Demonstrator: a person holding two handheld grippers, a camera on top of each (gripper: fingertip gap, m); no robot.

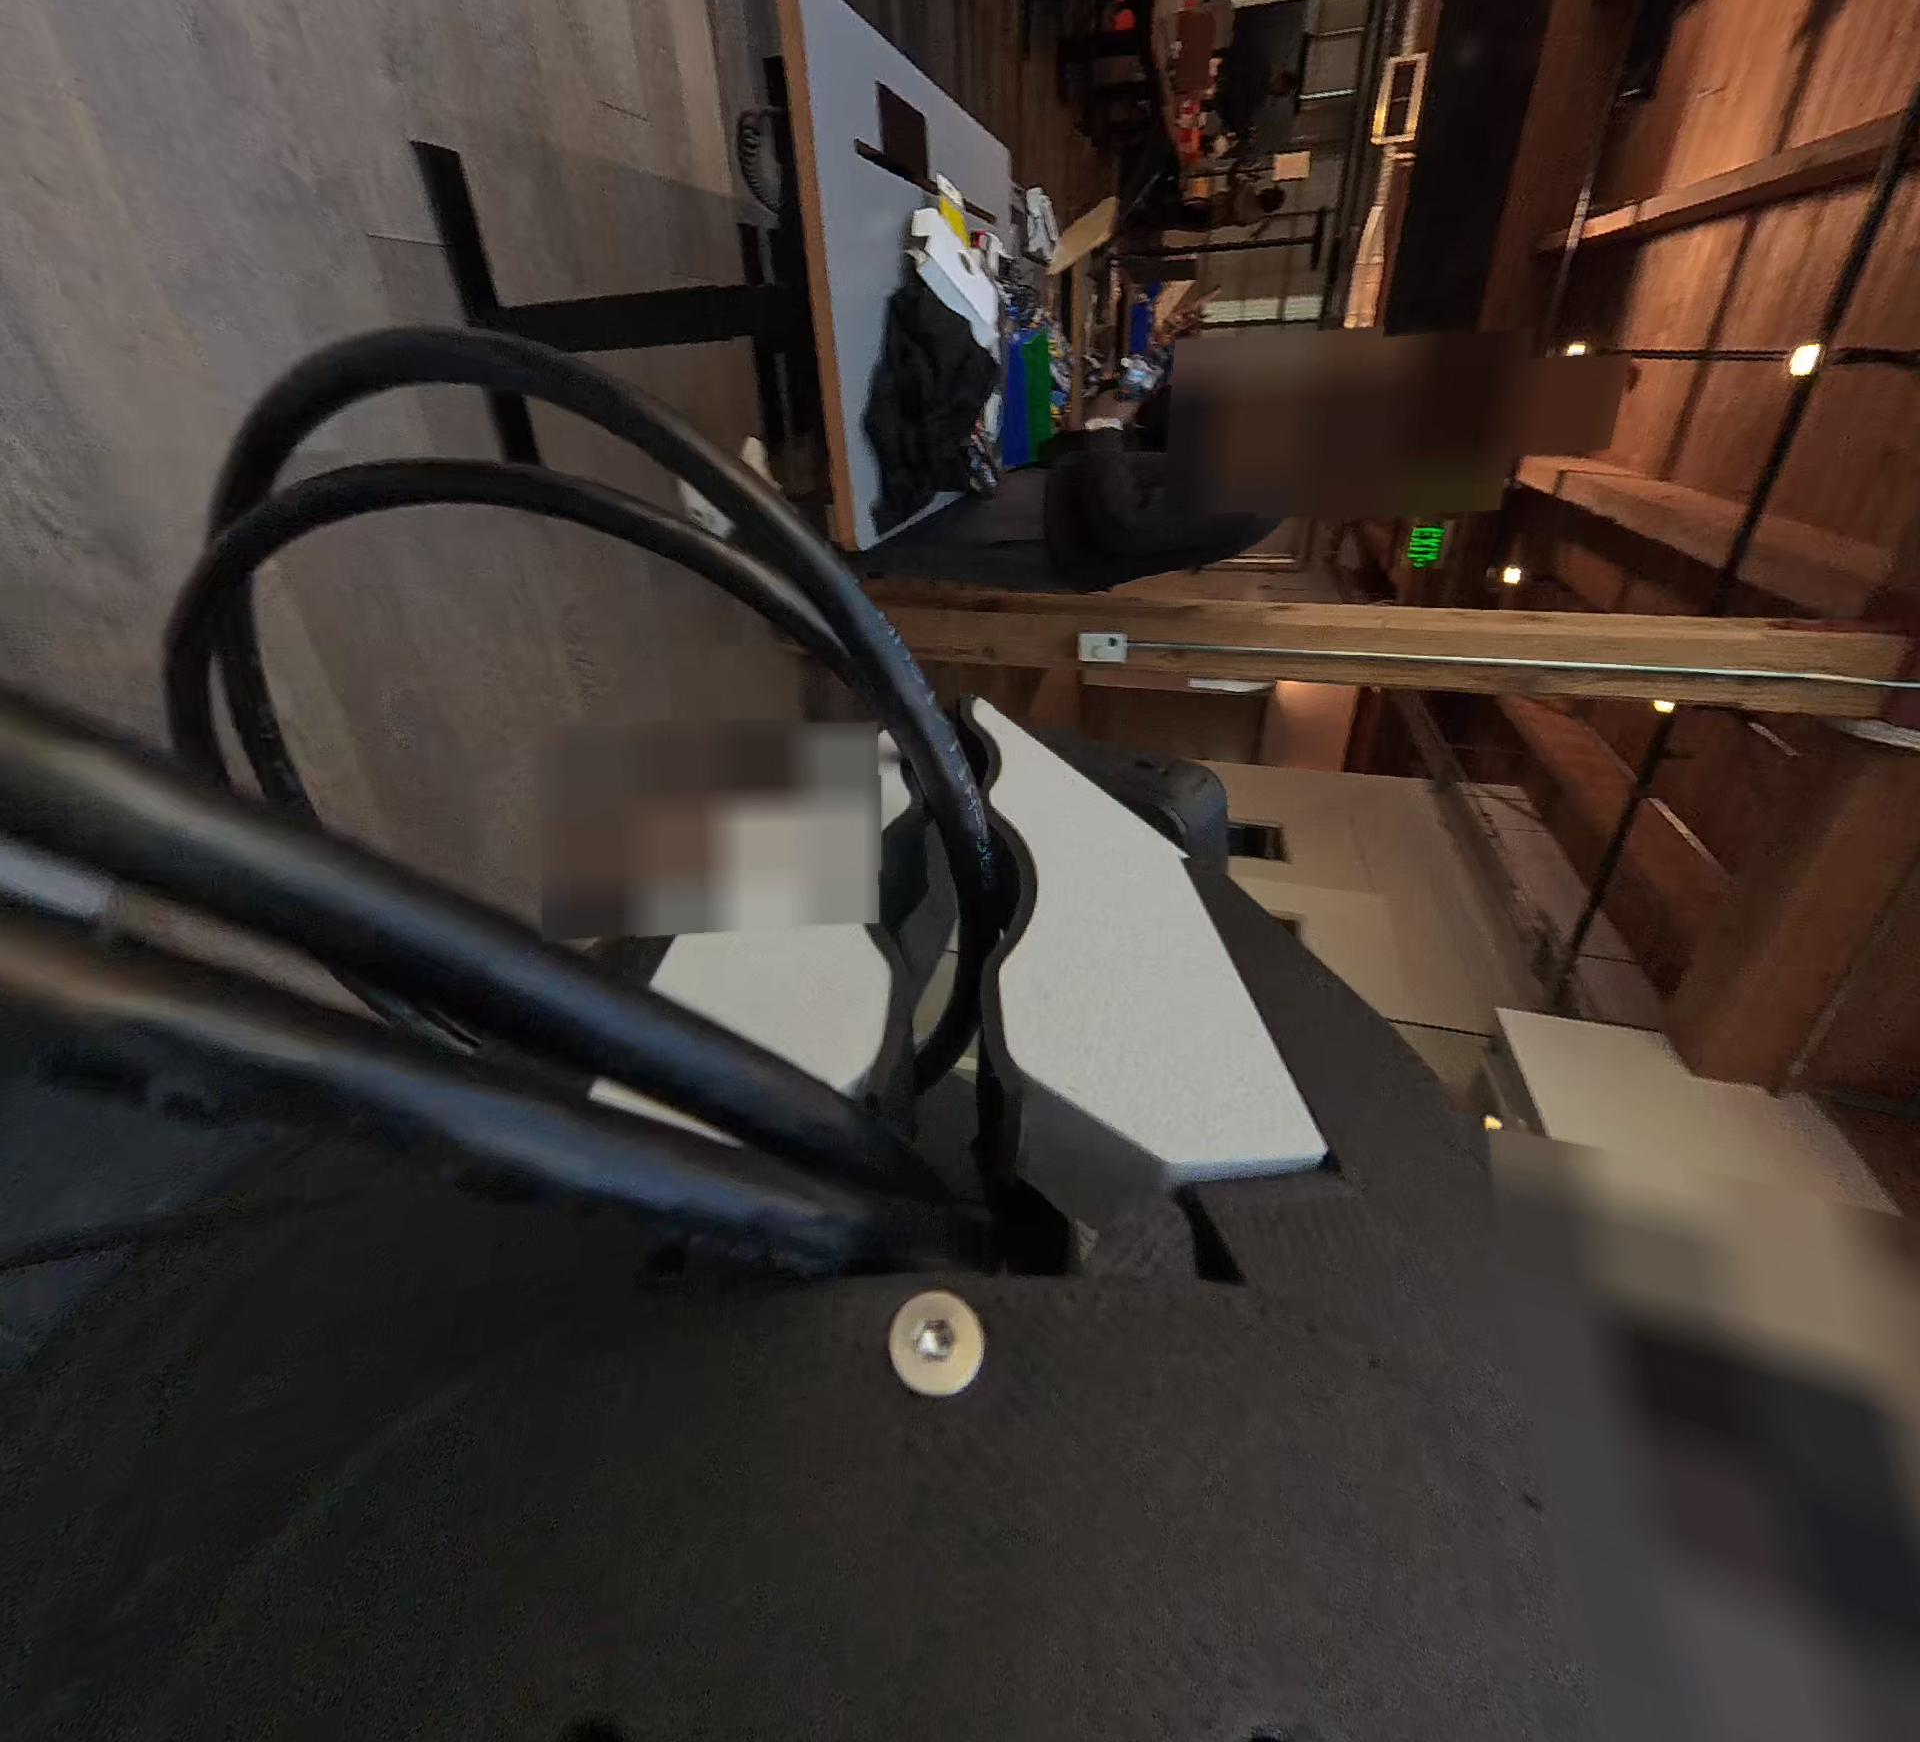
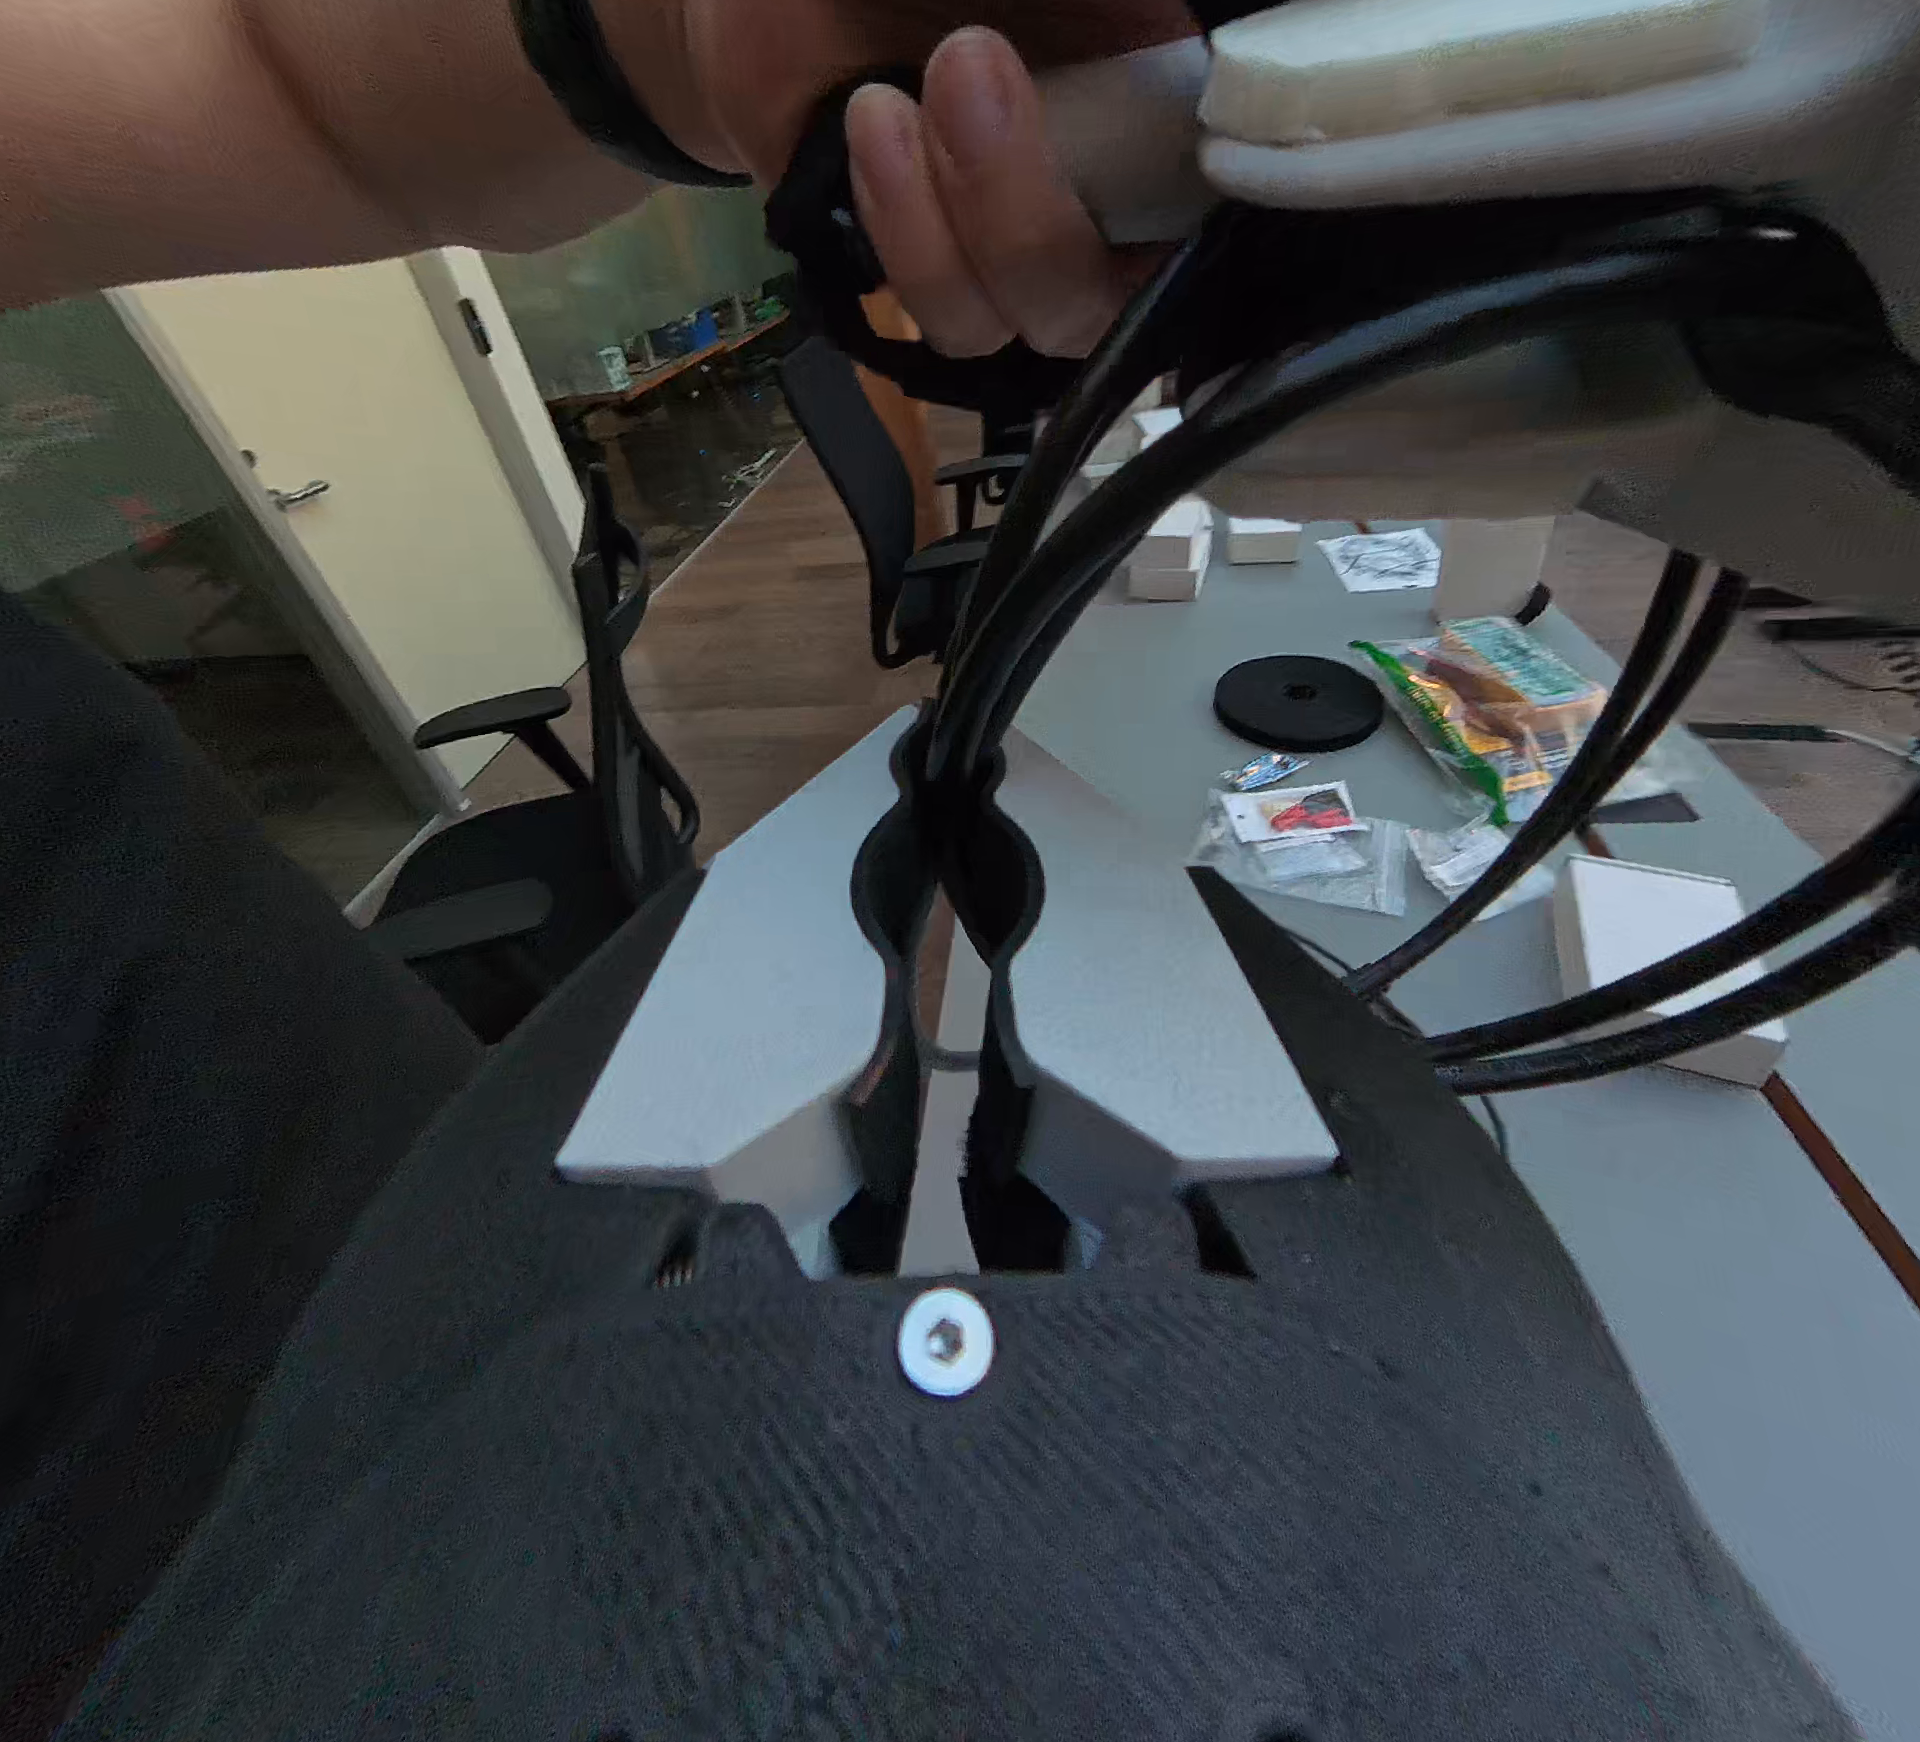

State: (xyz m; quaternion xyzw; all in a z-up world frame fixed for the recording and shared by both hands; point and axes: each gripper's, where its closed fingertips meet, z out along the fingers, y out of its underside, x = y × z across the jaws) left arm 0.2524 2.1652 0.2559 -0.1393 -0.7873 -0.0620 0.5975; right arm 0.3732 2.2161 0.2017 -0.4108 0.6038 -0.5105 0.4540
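Observation:
A coiled black cable hangs in several loops between my two grippers above a grey table. My right gripper is shut on a bunch of its strands, pinched at the fingertips. My left gripper is shut on the same black cable, whose loops arc off to the left in that sideways-turned view. The left gripper's white body also shows in the right wrist view at the top, held by a person's hand, with the loops hanging below it.
On the table lie a black flat reel, a green and orange packet, small clear bags and white boxes. Black office chairs stand to the left. A far table holds clutter. The gap from one gripper's tips to the other's is roughly 12 centimeters.

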